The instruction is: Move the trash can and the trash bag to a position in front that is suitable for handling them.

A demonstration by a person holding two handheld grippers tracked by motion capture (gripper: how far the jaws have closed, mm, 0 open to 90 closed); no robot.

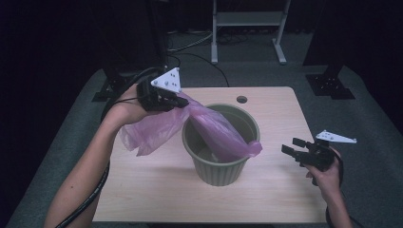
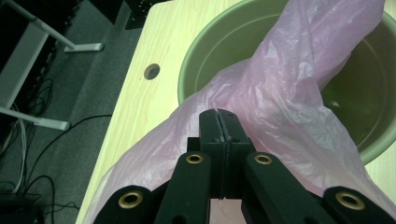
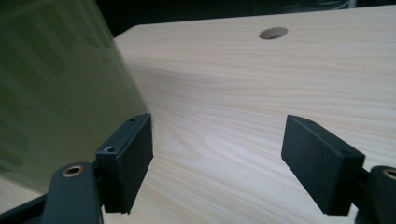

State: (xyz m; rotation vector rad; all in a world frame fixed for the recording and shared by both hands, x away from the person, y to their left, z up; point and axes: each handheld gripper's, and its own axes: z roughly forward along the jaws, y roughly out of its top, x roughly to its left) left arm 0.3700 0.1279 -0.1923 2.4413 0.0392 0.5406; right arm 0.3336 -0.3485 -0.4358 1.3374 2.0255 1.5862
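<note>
The left claw (image 1: 178,100) pinched the unmarked pink bag (image 1: 209,126), which trailed into the green bin (image 1: 221,166); the right claw (image 1: 291,146) gaped empty beside it.

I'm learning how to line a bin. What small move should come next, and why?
Probably bring the open right gripper to the pink bag where it drapes over the green bin rim. The left gripper is shut on the bag's other end, so the bag stays bunched.

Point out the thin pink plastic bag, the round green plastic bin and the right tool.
Thin pink plastic bag (image 1: 223,133), high view, stretch draped into the bin.
Round green plastic bin (image 1: 221,172), high view, front outer wall.
Right tool (image 1: 293,146), high view, between its open jaws.
</note>
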